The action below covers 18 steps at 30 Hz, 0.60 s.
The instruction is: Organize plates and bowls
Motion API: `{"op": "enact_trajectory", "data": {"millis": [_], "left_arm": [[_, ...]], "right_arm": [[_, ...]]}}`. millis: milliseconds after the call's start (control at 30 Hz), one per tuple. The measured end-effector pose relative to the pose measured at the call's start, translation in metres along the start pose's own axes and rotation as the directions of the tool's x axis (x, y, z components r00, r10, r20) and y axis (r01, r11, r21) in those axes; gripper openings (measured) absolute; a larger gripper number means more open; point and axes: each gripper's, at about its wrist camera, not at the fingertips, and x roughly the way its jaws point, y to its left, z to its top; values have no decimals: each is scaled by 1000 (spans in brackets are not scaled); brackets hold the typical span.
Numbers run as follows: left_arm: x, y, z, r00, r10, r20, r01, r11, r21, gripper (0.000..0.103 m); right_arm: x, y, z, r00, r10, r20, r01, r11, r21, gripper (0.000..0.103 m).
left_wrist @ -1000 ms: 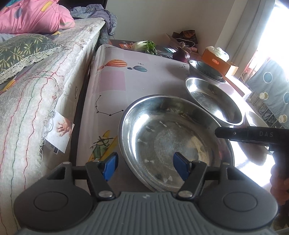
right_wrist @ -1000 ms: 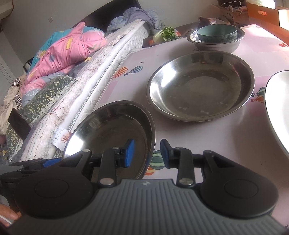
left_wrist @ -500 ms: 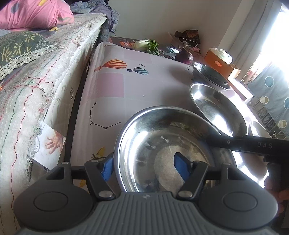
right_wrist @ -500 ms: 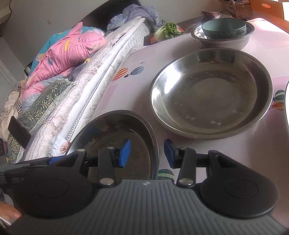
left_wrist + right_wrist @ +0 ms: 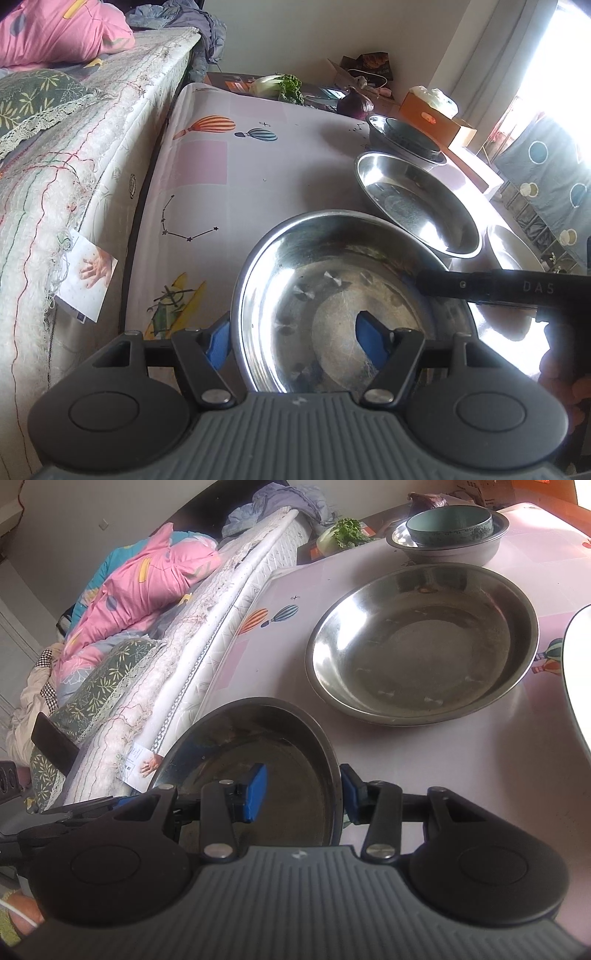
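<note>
A steel plate (image 5: pixel 332 295) lies at the near left of the table; it also shows in the right wrist view (image 5: pixel 258 760). My left gripper (image 5: pixel 295 341) is open and straddles its left rim, one finger outside, one inside. My right gripper (image 5: pixel 301 794) is open and straddles its right rim the same way. A second, larger steel plate (image 5: pixel 424 642) lies beyond it, also in the left wrist view (image 5: pixel 417 203). Farther back a teal bowl (image 5: pixel 450 524) sits inside a steel bowl (image 5: pixel 450 552).
A white plate (image 5: pixel 578 675) lies at the right edge. A bed with pink bedding (image 5: pixel 147 583) runs along the table's left side. Greens (image 5: pixel 280 86), an onion (image 5: pixel 354 103) and an orange box (image 5: pixel 436 118) stand past the far end.
Both grippers moved forward onto the near steel plate, so each now has the rim between its fingers. The right gripper's fingers have opened wider.
</note>
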Motion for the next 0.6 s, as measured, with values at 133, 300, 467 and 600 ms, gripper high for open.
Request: {"op": "enact_trajectory", "data": {"millis": [133, 300, 467, 600], "left_arm": [[-3, -6, -6, 1000, -17, -9, 17, 1000, 7, 70], [-2, -13, -12, 1000, 1, -23, 0, 999, 39, 70], [-1, -22, -17, 998, 60, -33, -56, 994, 97, 70], [4, -27, -21, 994, 103, -47, -96, 985, 142, 69]], "right_arm": [[-13, -2, -7, 1000, -12, 16, 12, 1000, -10, 43], [-19, -5, -15, 999, -36, 26, 36, 999, -31, 42], [-25, -9, -21, 998, -47, 45, 49, 998, -46, 41], [-28, -12, -26, 997, -61, 49, 63, 997, -43, 40]]}}
